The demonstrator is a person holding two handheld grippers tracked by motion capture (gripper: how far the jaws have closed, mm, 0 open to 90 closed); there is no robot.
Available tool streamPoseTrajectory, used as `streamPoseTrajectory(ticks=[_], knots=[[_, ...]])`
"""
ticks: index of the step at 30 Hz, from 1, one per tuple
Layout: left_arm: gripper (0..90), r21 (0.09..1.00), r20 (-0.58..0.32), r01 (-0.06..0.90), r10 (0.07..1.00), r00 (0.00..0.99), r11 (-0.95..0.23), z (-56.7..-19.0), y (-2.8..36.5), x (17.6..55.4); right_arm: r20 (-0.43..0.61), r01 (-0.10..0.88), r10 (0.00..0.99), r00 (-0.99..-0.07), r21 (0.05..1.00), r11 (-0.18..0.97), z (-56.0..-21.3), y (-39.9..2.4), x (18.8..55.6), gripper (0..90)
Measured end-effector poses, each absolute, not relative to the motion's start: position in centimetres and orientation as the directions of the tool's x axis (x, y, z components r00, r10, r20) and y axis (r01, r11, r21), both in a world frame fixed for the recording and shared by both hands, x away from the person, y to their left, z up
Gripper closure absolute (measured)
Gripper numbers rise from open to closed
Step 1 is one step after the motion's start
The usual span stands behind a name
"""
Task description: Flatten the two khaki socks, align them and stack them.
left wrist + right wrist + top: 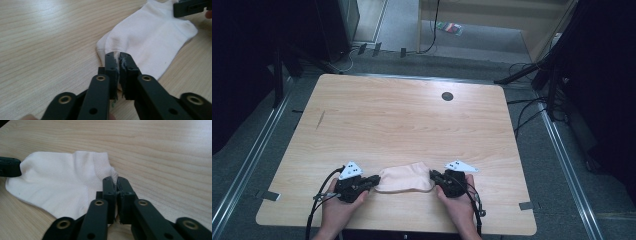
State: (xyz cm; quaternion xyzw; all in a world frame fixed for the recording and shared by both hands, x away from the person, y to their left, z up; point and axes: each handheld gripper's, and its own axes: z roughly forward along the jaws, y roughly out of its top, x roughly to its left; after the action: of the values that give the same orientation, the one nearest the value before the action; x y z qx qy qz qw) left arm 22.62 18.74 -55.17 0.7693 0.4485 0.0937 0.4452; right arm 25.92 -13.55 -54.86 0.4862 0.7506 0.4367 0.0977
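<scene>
Near the front edge of the desk (412, 115), seen from the high view, a pale sock (405, 178) lay flat between the left gripper (373, 181) at its left end and the right gripper (434, 176) at its right end, each held in a hand. Along the left gripper view, the left gripper (119, 58) had its jaws almost together, a thin fold of the sock (150, 40) pinched in the narrow gap. Along the right gripper view, the right gripper (116, 182) likewise stood nearly closed, nipping the ribbed cuff edge of the sock (62, 182).

White sock (404, 179), flat, table's near edge
</scene>
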Motion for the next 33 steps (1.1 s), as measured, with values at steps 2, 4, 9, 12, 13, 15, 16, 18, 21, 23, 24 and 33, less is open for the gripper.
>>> streamPoseTrajectory(ticks=[2,4,9,12,13,15,16,18,21,23,24,33], knots=[[52.7,0.787,-0.293,0.595,0.749,0.594,-0.164,-55.2,19.1,22.8,0.266,0.622,0.804,-0.533,0.767,0.159,-54.8,-13.5,25.9,58.6],[43.3,0.79,-0.304,0.594,0.744,0.595,-0.152,-55.2,19.4,22.9,0.245,0.592,0.802,-0.545,0.789,0.162,-54.6,-13.6,25.7,45.1],[12.7,0.809,-0.314,0.577,0.747,0.586,-0.111,-54.4,20.1,22.7,0.229,0.565,0.81,-0.54,0.812,0.147,-53.6,-14.2,25.6,14.6],[1.3,0.831,-0.293,0.546,0.746,0.598,-0.111,-54.0,20.5,22.5,0.22,0.557,0.813,-0.539,0.818,0.148,-52.5,-14.6,25.5,0.0],[1.3,0.834,-0.294,0.542,0.747,0.596,-0.105,-53.9,20.7,22.5,0.22,0.557,0.813,-0.539,0.818,0.148,-52.5,-14.6,25.5,0.0],[0.8,0.838,-0.305,0.542,0.761,0.573,-0.072,-53.6,21.4,22.6,0.227,0.552,0.809,-0.542,0.822,0.138,-52.2,-15.3,25.5,0.0],[0.8,0.838,-0.305,0.542,0.761,0.573,-0.072,-53.6,21.4,22.6,0.227,0.552,0.809,-0.542,0.822,0.138,-52.2,-15.3,25.5,0.0],[0.4,0.841,-0.289,0.538,0.785,0.547,-0.065,-53.5,22.4,22.8,0.233,0.567,0.829,-0.508,0.815,0.119,-52.3,-16.1,25.6,0.0],[0.0,0.84,-0.287,0.541,0.803,0.522,-0.052,-53.5,23.2,23.0,0.238,0.57,0.835,-0.496,0.815,0.107,-52.3,-16.7,25.7,0.0],[0.0,0.84,-0.279,0.541,0.819,0.501,-0.045,-53.6,24.0,23.1,0.243,0.569,0.838,-0.488,0.817,0.095,-52.3,-17.3,25.6,0.0],[0.0,0.841,-0.27,0.539,0.827,0.493,-0.047,-53.6,24.3,23.1,0.247,0.57,0.841,-0.482,0.817,0.086,-52.3,-17.7,25.6,0.0],[0.0,0.843,-0.197,0.531,0.867,0.458,-0.089,-54.1,26.2,22.6,0.241,0.558,0.87,-0.431,0.828,0.047,-53.1,-21.3,25.3,0.0]])
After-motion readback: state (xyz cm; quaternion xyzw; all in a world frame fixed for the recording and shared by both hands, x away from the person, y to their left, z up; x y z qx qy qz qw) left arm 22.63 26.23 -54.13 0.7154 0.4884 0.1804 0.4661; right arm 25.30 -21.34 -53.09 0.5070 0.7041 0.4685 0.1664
